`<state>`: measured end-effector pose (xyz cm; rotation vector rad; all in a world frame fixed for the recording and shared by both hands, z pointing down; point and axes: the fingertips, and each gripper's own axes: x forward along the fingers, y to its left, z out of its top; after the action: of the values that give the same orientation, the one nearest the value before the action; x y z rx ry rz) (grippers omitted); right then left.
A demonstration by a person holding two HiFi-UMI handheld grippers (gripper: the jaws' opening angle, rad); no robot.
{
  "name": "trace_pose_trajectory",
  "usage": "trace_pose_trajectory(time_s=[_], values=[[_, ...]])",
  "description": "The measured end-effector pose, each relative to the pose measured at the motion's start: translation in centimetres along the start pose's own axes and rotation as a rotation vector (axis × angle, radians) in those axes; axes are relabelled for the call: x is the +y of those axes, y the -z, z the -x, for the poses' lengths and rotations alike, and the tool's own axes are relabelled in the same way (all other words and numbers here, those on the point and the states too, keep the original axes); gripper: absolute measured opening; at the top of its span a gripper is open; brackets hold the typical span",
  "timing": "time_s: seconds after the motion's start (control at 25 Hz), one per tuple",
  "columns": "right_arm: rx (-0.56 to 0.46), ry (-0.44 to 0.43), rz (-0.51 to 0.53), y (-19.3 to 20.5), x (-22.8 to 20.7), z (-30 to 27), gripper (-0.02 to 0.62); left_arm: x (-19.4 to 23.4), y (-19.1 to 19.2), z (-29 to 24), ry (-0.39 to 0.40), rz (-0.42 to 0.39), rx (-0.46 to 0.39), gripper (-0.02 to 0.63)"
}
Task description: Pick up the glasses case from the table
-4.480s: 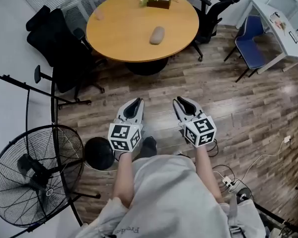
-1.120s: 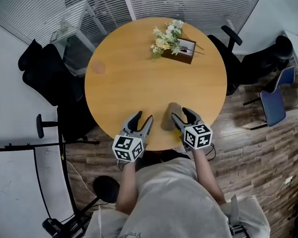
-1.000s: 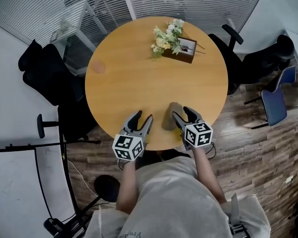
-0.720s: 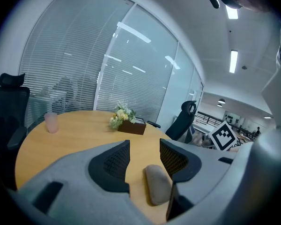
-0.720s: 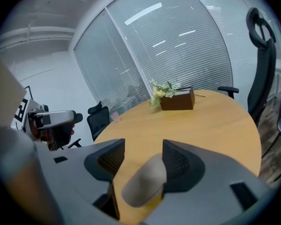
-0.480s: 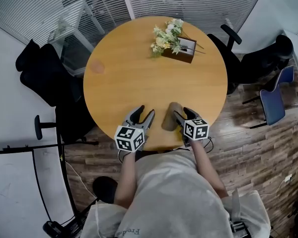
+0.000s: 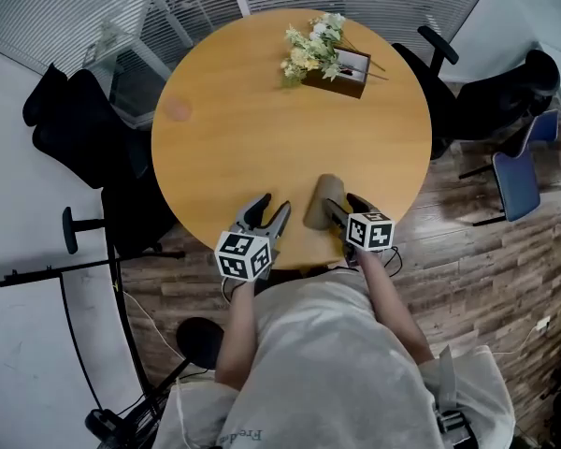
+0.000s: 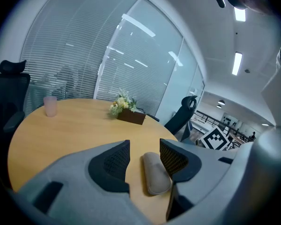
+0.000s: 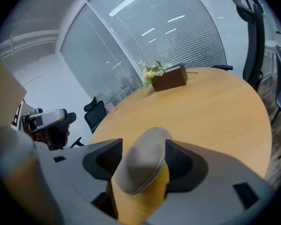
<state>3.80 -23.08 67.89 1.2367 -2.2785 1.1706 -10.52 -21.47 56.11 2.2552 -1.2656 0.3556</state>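
At the near edge of the round wooden surface (image 7: 262, 110), the right gripper (image 7: 343, 211) has its fingers (image 9: 180, 161) spread wide to either side of the glasses case (image 9: 143, 165). The grey-brown case lies on the wood and fills almost the whole gap between them. Whether the pads actually press on it I cannot tell.

Left of the case and clear of it, the left gripper (image 7: 266, 215) hangs over the same edge, its fingers (image 8: 113, 161) held apart and gripping nothing.

Well beyond the case, by the far rim, a brown box (image 7: 348, 68) stands with a bunch of pale flowers (image 7: 309, 50). Far off to the case's left sits a pink cup (image 8: 50, 106).

Black office chairs (image 7: 70, 129) ring the surface, and a blue chair (image 7: 516, 181) stands on the floor out to the case's right.
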Motion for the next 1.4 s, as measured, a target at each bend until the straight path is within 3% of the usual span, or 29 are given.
trace_pose_trajectory(time_s=[0.64, 1.04, 1.4], values=[[0.042, -0.011, -0.238, 2.9, -1.3, -2.3, 0.308, -2.0, 2.3, -1.1, 0.017, -0.112, 0.080, 0.198], [0.066, 0.003, -0.189, 2.2, -0.5, -3.1, 0.313, -1.5, 2.1, -1.3, 0.006, -0.122, 0.095, 0.198], [0.074, -0.022, -0.227, 2.2, 0.6, -4.7, 0.345, 0.3, 2.3, -0.3, -0.029, -0.106, 0.100, 0.198]])
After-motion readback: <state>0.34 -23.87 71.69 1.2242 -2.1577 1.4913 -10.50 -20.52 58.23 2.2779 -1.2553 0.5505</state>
